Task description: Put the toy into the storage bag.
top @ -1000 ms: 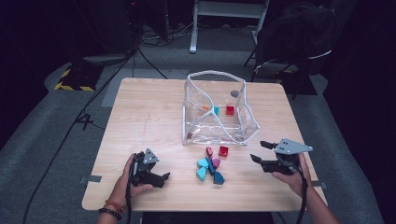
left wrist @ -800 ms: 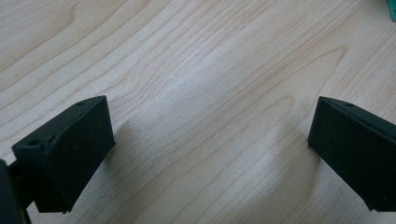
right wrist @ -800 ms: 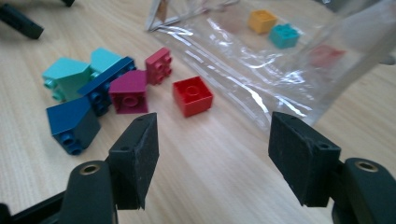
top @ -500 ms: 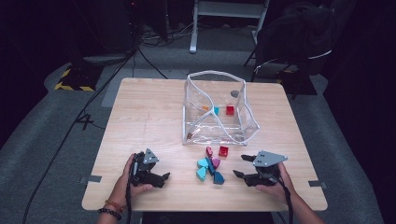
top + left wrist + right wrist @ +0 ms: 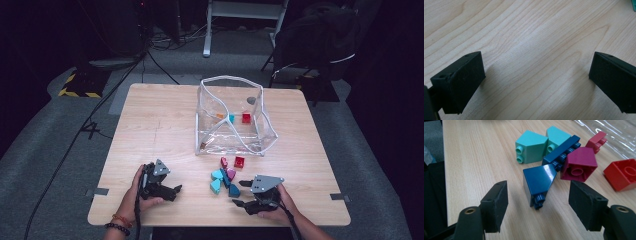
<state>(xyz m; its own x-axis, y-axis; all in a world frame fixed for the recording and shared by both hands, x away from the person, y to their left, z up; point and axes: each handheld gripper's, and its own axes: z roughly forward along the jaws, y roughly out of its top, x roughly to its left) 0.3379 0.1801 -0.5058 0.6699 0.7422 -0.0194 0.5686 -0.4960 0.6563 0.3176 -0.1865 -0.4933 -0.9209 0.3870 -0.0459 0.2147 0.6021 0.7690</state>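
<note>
the right gripper (image 5: 537,207) is held low over the table (image 5: 160,125) with its jaws spread wide, one on each side of the dark blue slanted block (image 5: 539,181). nothing is held yet. it looks placed this way so the block can be pinched from both sides.

the dark blue slanted block is lying on its side near the front edge, at the near end of a little pile. its knobs point toward the gripper, and its long way runs from the gripper out toward the pile. it is touched by a long dark blue bar (image 5: 561,151), beside a purple block (image 5: 580,161).

the left gripper (image 5: 536,75) is rested apart, jaws wide, over bare wood. a clear bag (image 5: 232,117) is set farther back, with a few blocks inside.
</note>
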